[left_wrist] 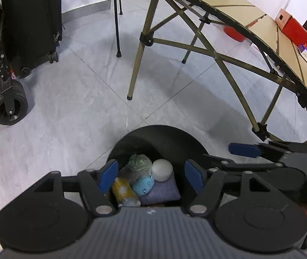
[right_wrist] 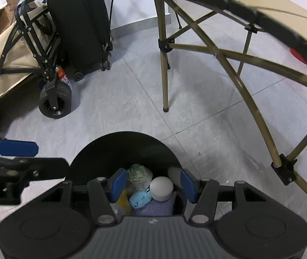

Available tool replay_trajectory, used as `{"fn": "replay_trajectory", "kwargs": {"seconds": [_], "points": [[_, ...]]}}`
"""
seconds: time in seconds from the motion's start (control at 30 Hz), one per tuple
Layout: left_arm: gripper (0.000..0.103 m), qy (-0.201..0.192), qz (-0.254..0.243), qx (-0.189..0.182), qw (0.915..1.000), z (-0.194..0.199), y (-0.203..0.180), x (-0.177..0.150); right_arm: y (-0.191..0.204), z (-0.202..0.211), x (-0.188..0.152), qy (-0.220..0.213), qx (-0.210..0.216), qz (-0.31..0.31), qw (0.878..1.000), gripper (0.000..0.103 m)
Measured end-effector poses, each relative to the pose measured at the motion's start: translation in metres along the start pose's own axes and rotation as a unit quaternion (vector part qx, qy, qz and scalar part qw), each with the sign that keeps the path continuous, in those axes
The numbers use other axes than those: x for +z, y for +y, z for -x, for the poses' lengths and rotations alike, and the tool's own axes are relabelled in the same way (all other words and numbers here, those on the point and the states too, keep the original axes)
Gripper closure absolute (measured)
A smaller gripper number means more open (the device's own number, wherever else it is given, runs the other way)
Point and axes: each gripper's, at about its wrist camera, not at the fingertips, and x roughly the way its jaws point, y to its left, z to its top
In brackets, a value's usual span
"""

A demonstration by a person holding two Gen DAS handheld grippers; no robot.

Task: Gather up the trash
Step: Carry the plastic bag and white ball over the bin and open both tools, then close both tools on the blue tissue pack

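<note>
A black round bin (left_wrist: 153, 136) stands on the floor just under both grippers; it also shows in the right wrist view (right_wrist: 123, 144). Inside lie a white ball (left_wrist: 162, 169), a crumpled clear plastic wad (left_wrist: 139, 161), a light-blue plush (left_wrist: 143, 185), a purple cloth (left_wrist: 164, 192) and a yellow item (left_wrist: 122, 191). My left gripper (left_wrist: 151, 177) is open and empty above the bin's mouth. My right gripper (right_wrist: 153, 184) is open and empty above the same bin, with the ball (right_wrist: 161, 187) between its fingers' lines. Each gripper shows at the other view's edge.
A folding table (left_wrist: 235, 10) with crossed tan legs (left_wrist: 135, 73) stands to the right, carrying a red box (left_wrist: 298, 34). A black suitcase (right_wrist: 82, 23) and a folding cart with a thick wheel (right_wrist: 55, 102) stand at the left. Grey tile floor lies between.
</note>
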Motion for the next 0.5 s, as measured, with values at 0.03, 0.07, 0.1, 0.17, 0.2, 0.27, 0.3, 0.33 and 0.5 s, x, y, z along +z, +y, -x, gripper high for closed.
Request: {"fn": "replay_trajectory", "kwargs": {"seconds": [0.03,0.07,0.1,0.17,0.2,0.27,0.3,0.33,0.5], "points": [[0.032,-0.001,0.001,0.001,1.0000,0.000,0.002,0.002,0.002,0.003,0.000,-0.002,0.001,0.000,1.000,0.048],[0.031,-0.005,0.003,0.006,1.0000,0.002,0.003,0.003,0.003,0.008,-0.001,-0.006,0.003,0.001,1.000,0.048],[0.028,-0.011,0.005,0.013,0.9998,0.005,0.003,0.004,0.005,0.015,-0.001,-0.011,0.005,0.002,1.000,0.048],[0.027,-0.036,0.004,0.022,0.9991,0.017,0.002,0.005,0.008,0.035,-0.003,-0.029,0.012,0.007,0.999,0.048],[0.026,-0.055,0.002,0.022,0.9983,0.026,-0.001,0.004,0.009,0.045,-0.004,-0.039,0.016,0.009,0.999,0.048],[0.025,-0.083,-0.004,0.014,0.9965,0.044,-0.010,0.005,0.008,0.072,-0.007,-0.068,0.021,0.011,0.997,0.045],[0.025,-0.100,-0.011,0.008,0.9949,0.054,-0.017,0.005,0.006,0.085,-0.008,-0.081,0.023,0.010,0.996,0.045],[0.023,-0.118,-0.018,0.004,0.9929,0.063,-0.025,0.005,0.003,0.100,-0.009,-0.098,0.025,0.007,0.995,0.045],[0.020,-0.202,-0.063,-0.039,0.9765,0.101,-0.085,0.013,-0.032,0.185,-0.016,-0.214,0.025,-0.016,0.976,0.041]]}}
